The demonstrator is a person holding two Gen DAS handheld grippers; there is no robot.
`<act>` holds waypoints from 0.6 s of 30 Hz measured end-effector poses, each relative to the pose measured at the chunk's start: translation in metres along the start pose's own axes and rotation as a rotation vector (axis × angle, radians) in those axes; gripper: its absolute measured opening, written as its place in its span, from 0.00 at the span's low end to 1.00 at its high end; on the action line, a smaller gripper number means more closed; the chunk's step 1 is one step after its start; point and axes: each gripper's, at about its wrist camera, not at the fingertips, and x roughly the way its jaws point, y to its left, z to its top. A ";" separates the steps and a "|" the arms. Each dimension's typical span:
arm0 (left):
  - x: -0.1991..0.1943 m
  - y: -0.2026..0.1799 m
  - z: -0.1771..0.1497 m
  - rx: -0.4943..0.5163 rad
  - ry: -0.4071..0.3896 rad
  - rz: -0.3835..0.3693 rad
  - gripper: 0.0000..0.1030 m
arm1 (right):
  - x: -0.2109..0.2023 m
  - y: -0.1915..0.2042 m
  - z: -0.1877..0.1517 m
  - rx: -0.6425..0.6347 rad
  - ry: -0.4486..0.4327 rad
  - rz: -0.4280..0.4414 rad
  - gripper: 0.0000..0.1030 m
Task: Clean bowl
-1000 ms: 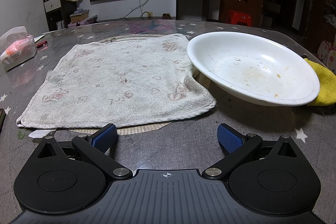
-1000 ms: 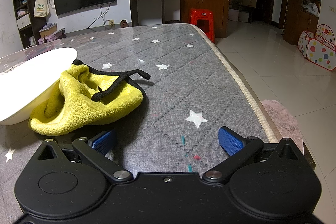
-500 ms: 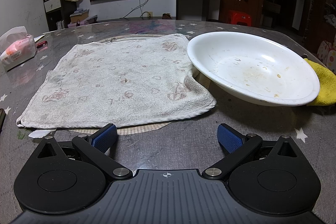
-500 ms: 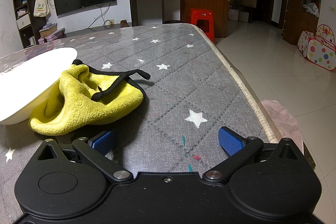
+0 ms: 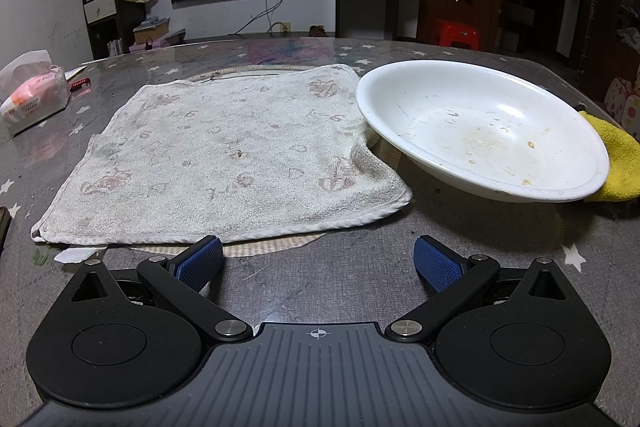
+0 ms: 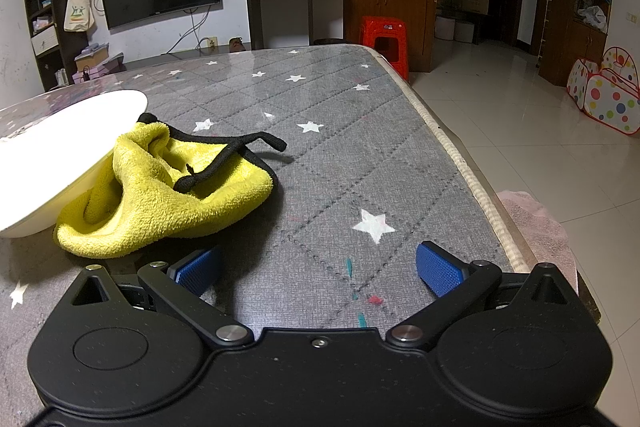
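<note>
A wide white bowl (image 5: 480,131) with dried food specks inside sits on the grey star-patterned table, its left rim over the corner of a stained white towel (image 5: 224,155). Its outer wall (image 6: 60,155) shows at the left of the right wrist view. A crumpled yellow cloth (image 6: 160,195) with black trim leans against the bowl's right side, and its edge (image 5: 616,163) peeks out behind the bowl. My left gripper (image 5: 318,261) is open and empty, near the towel's front edge. My right gripper (image 6: 318,269) is open and empty, just right of the yellow cloth.
A tissue pack (image 5: 32,95) lies at the table's far left. The table's right edge (image 6: 460,155) drops to a tiled floor, where a pink cloth (image 6: 536,223) lies. A red stool (image 6: 384,35) stands beyond the table's far end.
</note>
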 end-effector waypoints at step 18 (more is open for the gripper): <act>0.000 0.000 0.000 0.000 0.000 0.000 1.00 | 0.002 0.007 -0.001 0.000 0.000 -0.001 1.00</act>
